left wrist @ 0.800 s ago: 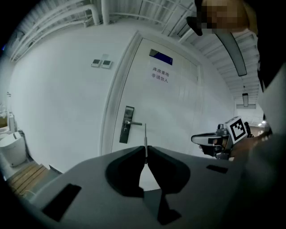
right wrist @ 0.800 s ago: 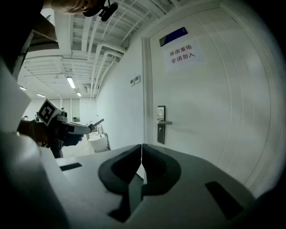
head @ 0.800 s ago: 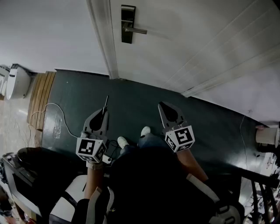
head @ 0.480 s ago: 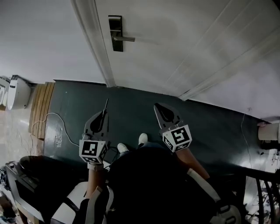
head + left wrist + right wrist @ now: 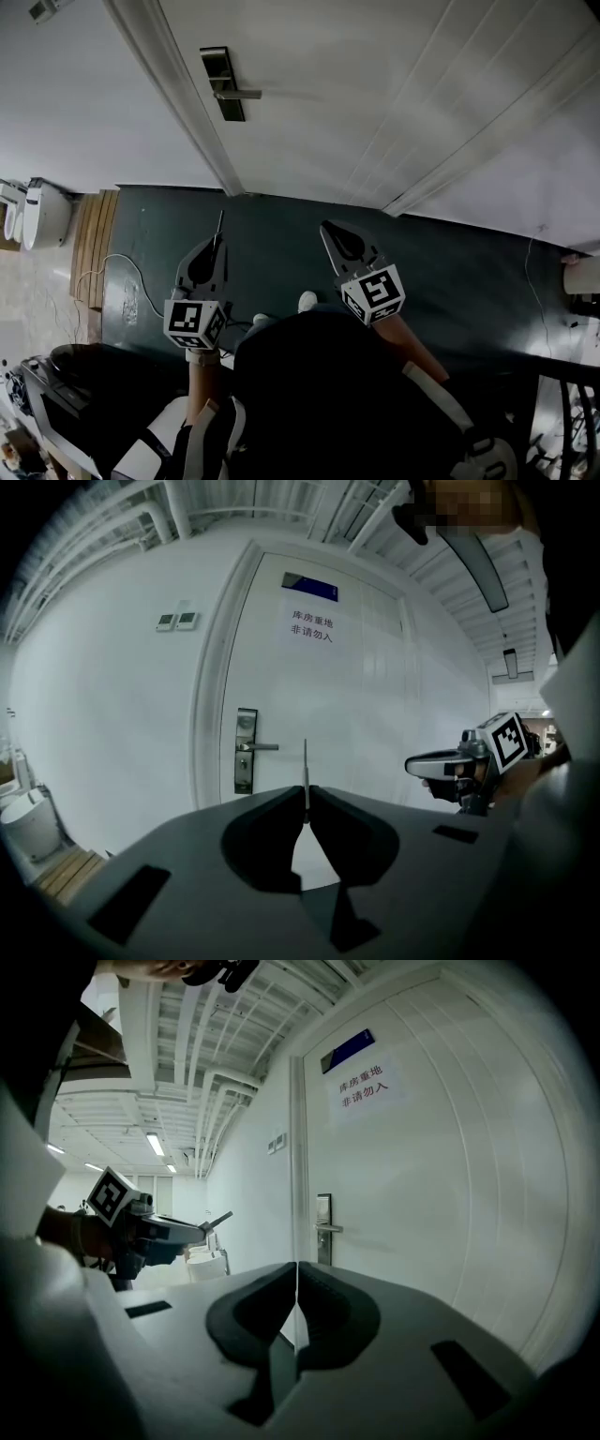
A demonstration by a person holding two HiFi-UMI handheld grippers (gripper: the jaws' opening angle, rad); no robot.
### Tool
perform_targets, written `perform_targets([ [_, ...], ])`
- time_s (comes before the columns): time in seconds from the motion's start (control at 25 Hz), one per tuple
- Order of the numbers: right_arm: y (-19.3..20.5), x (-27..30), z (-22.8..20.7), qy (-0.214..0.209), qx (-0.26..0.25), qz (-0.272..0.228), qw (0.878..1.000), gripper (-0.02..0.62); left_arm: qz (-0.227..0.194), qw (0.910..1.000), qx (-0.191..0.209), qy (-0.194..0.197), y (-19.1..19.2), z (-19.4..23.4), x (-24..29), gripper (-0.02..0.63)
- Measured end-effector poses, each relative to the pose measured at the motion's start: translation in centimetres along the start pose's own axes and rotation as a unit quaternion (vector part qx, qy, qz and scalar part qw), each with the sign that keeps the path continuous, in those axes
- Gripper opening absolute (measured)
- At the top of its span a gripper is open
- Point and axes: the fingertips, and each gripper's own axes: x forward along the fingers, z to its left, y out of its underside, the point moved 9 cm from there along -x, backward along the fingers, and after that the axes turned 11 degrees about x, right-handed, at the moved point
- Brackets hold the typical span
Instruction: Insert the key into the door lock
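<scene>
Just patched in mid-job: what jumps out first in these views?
The white door fills the head view's top, its dark lock plate with lever handle at upper left and a paper sign higher up. The left gripper is shut on a thin key pointing toward the door but well short of it; the right gripper beside it is shut and empty.

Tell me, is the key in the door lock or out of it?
Out. The left gripper grips the key, held well short of the door lock.
</scene>
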Motion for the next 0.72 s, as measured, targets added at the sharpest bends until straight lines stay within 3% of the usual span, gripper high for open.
perform_targets([
  [0.44, 0.7, 2.8, -3.5, -0.004, 0.014, 0.015, 1.000, 0.017, 0.015, 0.9998, -0.014, -0.006, 1.0, 0.7, 3.5, 0.028],
  [0.72, -0.4, 7.6, -3.6, 0.010, 0.008, 0.022, 1.000, 0.017, 0.017, 0.9995, -0.027, 0.008, 1.6, 6.2, 7.3, 0.028],
])
